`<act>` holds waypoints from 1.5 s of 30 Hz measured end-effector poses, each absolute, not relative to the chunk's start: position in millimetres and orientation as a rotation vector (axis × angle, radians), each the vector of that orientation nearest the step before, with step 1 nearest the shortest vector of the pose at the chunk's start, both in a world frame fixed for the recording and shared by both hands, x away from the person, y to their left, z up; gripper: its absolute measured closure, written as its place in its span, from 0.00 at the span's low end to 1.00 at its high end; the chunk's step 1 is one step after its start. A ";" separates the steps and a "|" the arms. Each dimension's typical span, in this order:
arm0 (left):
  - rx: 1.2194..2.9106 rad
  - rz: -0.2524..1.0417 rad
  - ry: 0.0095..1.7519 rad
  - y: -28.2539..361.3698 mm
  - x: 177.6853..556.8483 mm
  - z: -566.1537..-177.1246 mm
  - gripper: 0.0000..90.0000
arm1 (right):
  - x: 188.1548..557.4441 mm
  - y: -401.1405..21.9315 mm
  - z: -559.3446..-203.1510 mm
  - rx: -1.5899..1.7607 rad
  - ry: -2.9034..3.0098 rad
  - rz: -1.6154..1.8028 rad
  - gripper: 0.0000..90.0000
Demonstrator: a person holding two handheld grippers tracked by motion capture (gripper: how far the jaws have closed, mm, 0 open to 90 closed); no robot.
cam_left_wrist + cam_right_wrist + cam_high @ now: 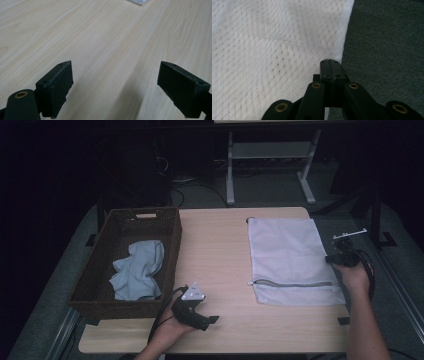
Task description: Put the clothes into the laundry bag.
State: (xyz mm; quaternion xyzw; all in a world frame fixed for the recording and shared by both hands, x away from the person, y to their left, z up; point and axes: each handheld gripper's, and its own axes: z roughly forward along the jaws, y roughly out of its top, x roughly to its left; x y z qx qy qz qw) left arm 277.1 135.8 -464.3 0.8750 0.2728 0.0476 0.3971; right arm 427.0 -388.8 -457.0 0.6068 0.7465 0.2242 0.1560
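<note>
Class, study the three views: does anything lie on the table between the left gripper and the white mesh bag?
Nothing visible does. The left gripper rests open over bare table, and only plain wood stretches to the mesh bag. The basket sits on its other side.

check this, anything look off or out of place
Mostly tidy. The mesh bag lies flat, its right edge overhanging the table. The cloth sits crumpled in the basket.

Your high view is dim, with dark surroundings; only the bench (215, 245) catches soft overhead light. Both close views are brighter, slightly soft, with faint shadows under the jaws.
</note>
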 end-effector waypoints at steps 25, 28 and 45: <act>2.220 0.122 0.685 135.8 277.3 -464.2 0.14 | 356.6 -342.8 -425.7 1.486 2.133 0.930 0.41; 2.219 0.116 0.685 135.4 277.3 -464.6 0.14 | 349.9 -337.7 -425.7 1.464 2.151 0.931 0.39; 2.225 0.107 0.682 133.0 277.5 -465.8 0.14 | 290.7 -300.4 -435.5 1.351 2.252 0.969 0.22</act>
